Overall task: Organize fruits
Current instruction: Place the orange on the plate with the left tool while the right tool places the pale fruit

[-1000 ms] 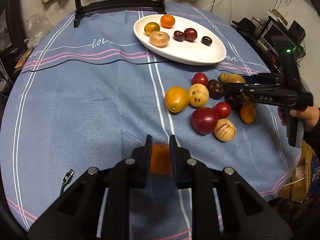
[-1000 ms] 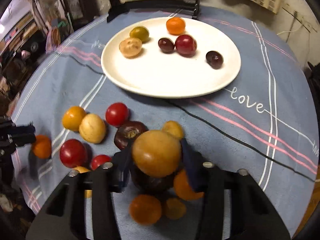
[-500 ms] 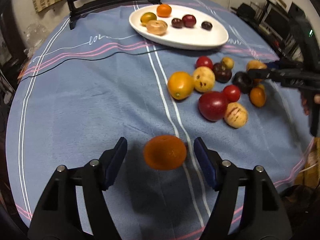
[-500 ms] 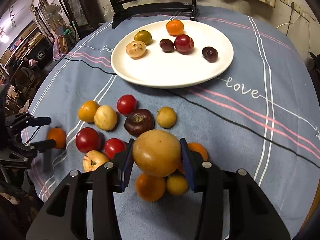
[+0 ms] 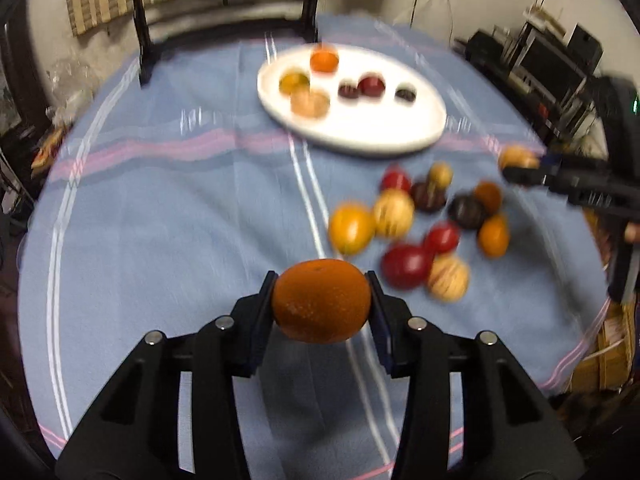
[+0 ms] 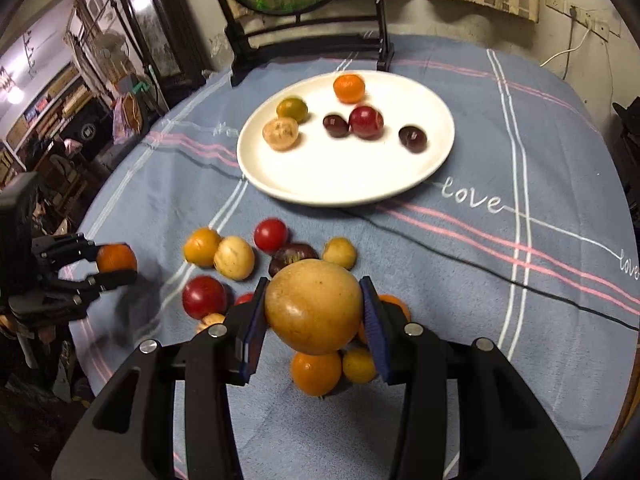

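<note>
Lifted off the cloth since a second ago, an orange [image 5: 321,301] now sits between the closing jaws of the left gripper [image 5: 321,304], whose pads press both its sides; half a second back those jaws stood wide around it. Across the table the right gripper [image 6: 314,308], angled steeply down, stays clamped on a tan-yellow round fruit [image 6: 313,306] and has carried it higher above the pile. From the right wrist view the left gripper appears at the far left edge, the orange caught at its tips above the blue tablecloth [image 6: 500,280]. Below the right gripper lies the loose pile of fruit [image 6: 240,258]: red, yellow, orange and dark pieces, several touching, a few hidden behind the held fruit. Beyond the pile stands a white plate [image 6: 340,178] bearing six fruits near its far rim, among them a small orange one [image 6: 349,88] and a red one [image 6: 366,121]. A thin black cable [image 6: 460,258] runs across the cloth just before the plate. Behind the plate, a dark wooden stand [image 6: 304,28] rests on the table's far edge. The left wrist view is blurred.
</note>
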The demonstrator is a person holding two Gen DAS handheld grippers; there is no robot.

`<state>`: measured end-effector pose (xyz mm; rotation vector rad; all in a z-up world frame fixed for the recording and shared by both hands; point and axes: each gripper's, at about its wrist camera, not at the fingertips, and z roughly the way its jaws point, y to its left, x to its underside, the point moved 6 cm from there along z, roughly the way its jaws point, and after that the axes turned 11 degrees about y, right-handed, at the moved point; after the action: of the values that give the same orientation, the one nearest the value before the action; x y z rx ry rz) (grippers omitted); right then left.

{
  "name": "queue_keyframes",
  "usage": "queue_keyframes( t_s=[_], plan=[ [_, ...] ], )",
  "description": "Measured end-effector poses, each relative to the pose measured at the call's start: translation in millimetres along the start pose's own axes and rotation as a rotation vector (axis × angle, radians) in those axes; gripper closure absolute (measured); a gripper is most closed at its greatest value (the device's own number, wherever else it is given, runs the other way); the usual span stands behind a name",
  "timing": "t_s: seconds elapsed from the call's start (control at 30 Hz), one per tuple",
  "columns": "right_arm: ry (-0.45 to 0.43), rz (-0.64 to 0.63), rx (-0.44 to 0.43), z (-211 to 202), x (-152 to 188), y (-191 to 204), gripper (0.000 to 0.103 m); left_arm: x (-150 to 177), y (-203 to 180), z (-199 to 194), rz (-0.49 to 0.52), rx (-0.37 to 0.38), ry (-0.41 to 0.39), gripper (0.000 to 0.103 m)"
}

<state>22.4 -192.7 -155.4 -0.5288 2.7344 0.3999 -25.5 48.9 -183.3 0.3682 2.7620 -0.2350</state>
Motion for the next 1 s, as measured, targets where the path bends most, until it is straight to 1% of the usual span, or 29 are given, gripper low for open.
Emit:
queue_keyframes(
  t_s=[0.07, 0.1, 0.2, 0.3, 0.4, 0.47, 0.57, 0.63, 0.73, 0.8, 0.9, 1.0],
  plan=[
    [-0.023, 0.001, -0.002, -9.8, -9.3, -1.7, 0.059, -21.3, -2.3, -11.7, 0.014, 0.012, -0.038, 0.06],
    [-0.043, -0.001, -0.001, -16.9, -17.3, -2.9, 0.059, -37.5, -5.3, -18.4, 0.022, 0.013, -0.065, 0.06],
    [-0.1, -0.018, 0.015, -36.6, -42.9, -5.0, 0.059, -78.3, -18.2, -29.9, 0.046, 0.021, -0.111, 0.06],
    [-0.15, -0.026, 0.021, -52.1, -71.7, -9.3, 0.058, -119.8, -29.0, -34.7, 0.068, 0.014, -0.149, 0.059],
    [-0.183, -0.005, 0.013, -55.0, -101.4, -18.8, 0.058, -150.7, -38.8, -26.5, 0.085, -0.004, -0.169, 0.059],
    [-0.183, 0.016, 0.011, -46.0, -118.1, -26.5, 0.058, -162.2, -43.4, -13.8, 0.089, -0.022, -0.158, 0.059],
    [-0.166, 0.047, -0.008, -28.3, -131.5, -36.0, 0.058, -171.3, -49.6, 13.7, 0.075, -0.013, -0.111, 0.059],
    [-0.143, 0.062, -0.014, -12.6, -138.4, -41.5, 0.058, -173.2, -54.1, 30.8, 0.089, -0.043, -0.088, 0.059],
    [-0.114, 0.079, -0.015, 10.0, -146.0, -48.6, 0.058, -175.7, -57.4, 51.8, 0.095, -0.065, -0.061, 0.059],
    [-0.094, 0.085, -0.015, 24.1, -151.4, -52.8, 0.058, -176.9, -57.3, 64.3, 0.093, -0.086, -0.045, 0.059],
    [-0.068, 0.1, -0.012, 43.7, -160.5, -60.0, 0.058, -178.2, -56.9, 79.4, 0.075, -0.097, -0.023, 0.059],
    [-0.05, 0.112, -0.003, 57.2, -171.4, -68.9, 0.058, -180.6, -59.0, 87.2, 0.085, -0.125, -0.015, 0.059]
  ],
)
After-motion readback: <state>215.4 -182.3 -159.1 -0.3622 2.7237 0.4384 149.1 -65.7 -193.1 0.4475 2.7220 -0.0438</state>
